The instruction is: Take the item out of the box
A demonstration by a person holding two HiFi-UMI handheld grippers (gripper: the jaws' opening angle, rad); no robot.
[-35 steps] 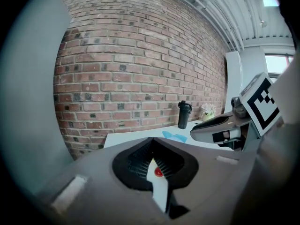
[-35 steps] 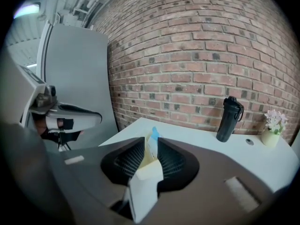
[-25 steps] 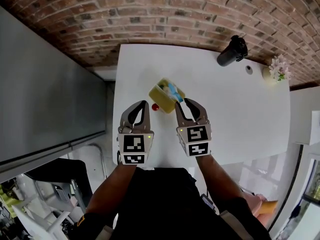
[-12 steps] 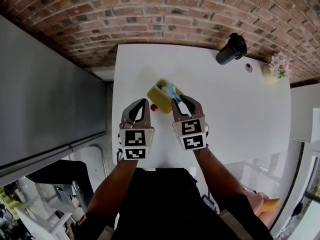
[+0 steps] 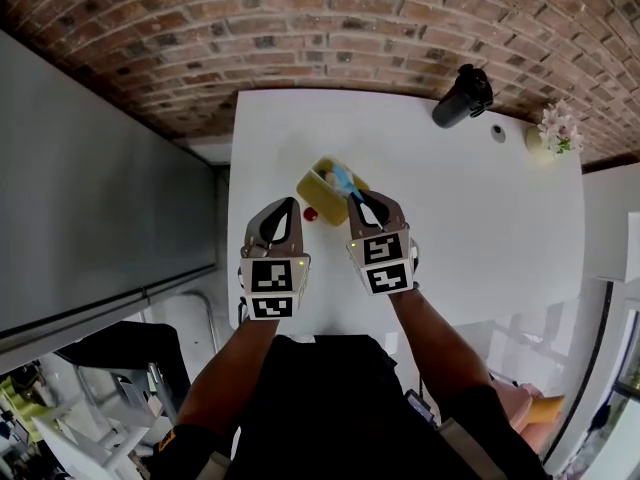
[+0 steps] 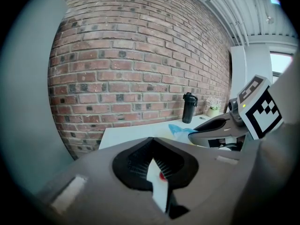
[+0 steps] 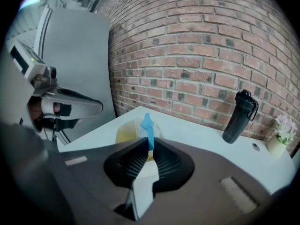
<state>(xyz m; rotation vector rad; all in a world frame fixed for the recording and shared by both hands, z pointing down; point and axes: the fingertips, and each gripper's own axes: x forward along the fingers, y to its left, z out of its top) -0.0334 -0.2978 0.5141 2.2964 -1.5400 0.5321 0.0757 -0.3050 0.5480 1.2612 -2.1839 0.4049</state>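
Note:
A yellow box stands open on the white table, with a blue packet sticking up out of it. My right gripper is at the box's near edge. Its jaws are closing and the tips pinch the blue packet from both sides above the box. My left gripper hovers to the left, shut and empty, just short of a small red thing on the table. The left gripper view shows the red thing beyond its tips.
At the table's far right are a black bottle, a small flower pot and a small round thing. A brick wall runs behind the table. A grey cabinet stands along the left.
My right gripper moved forward and left to the box, then its wide-open jaws closed round the blue packet. The left gripper barely shifted.

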